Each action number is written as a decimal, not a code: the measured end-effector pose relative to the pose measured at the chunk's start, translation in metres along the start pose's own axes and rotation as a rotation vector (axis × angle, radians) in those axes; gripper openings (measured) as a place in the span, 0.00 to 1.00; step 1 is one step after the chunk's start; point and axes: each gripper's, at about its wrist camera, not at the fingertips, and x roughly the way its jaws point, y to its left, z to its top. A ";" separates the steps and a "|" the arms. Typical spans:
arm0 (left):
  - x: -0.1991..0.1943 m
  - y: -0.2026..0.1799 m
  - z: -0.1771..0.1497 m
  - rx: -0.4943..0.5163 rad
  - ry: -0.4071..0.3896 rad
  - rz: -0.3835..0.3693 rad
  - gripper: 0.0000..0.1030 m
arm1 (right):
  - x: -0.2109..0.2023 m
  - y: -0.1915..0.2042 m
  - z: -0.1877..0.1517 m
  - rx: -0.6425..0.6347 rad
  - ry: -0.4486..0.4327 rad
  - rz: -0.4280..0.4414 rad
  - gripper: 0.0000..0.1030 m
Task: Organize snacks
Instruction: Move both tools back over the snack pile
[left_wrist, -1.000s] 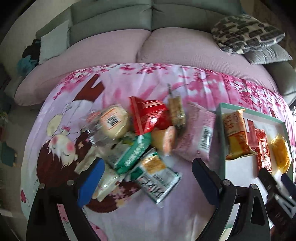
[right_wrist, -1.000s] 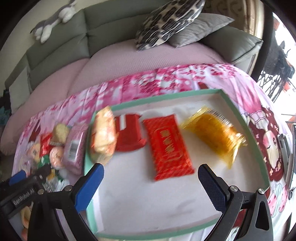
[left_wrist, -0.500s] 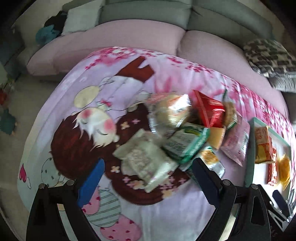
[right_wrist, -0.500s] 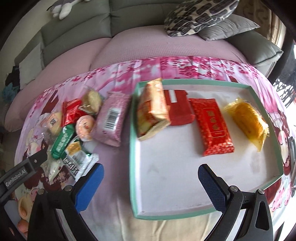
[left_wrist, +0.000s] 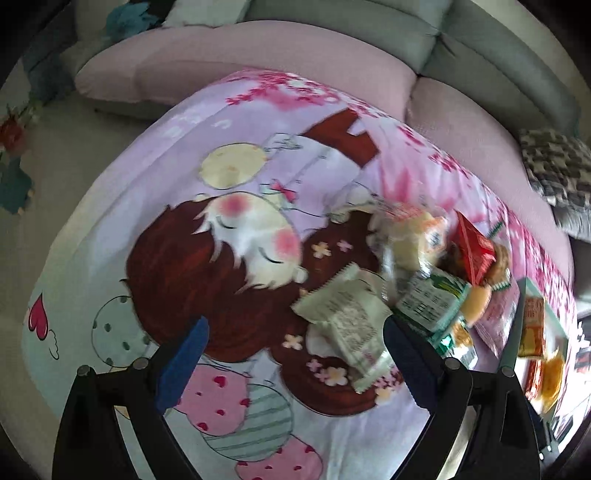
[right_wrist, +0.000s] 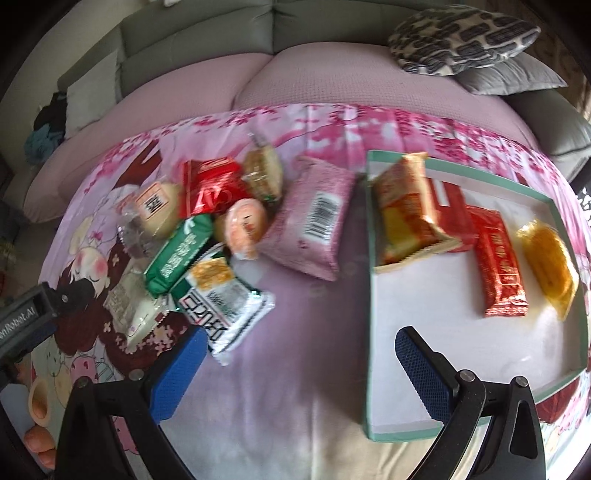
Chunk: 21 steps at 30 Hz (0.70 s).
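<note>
A heap of snack packets lies on the cartoon-print cloth: a pink packet (right_wrist: 314, 218), a red one (right_wrist: 210, 192), a green one (right_wrist: 181, 254), a black-and-white one (right_wrist: 221, 302) and a pale one (right_wrist: 129, 306). To their right a green-rimmed tray (right_wrist: 369, 295) holds an orange packet (right_wrist: 406, 210), two red packets (right_wrist: 498, 258) and a yellow one (right_wrist: 550, 266). My right gripper (right_wrist: 299, 373) hangs open over the bare cloth between heap and tray. My left gripper (left_wrist: 293, 363) is open above the heap's left edge, its right finger beside the pale packet (left_wrist: 347, 325).
A pink and grey sofa (right_wrist: 258, 74) runs behind the cloth, with patterned cushions (right_wrist: 461, 33) at its right end. Floor (left_wrist: 55, 166) shows past the cloth's left edge. The left gripper's body (right_wrist: 22, 317) reaches in at the left of the right wrist view.
Both grippers have swung left. The right one left the tray and now hangs over the gap beside the heap. In the left wrist view the heap slid to the right. Both stayed open.
</note>
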 end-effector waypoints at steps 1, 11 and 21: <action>0.001 0.004 0.001 -0.014 0.003 0.001 0.93 | 0.002 0.003 0.000 -0.007 0.001 0.002 1.00; 0.032 -0.017 0.005 0.023 0.091 -0.044 0.93 | 0.023 0.021 0.004 -0.070 0.002 0.000 0.98; 0.063 -0.037 0.015 0.048 0.140 -0.027 0.93 | 0.031 0.026 0.003 -0.086 0.002 0.006 0.97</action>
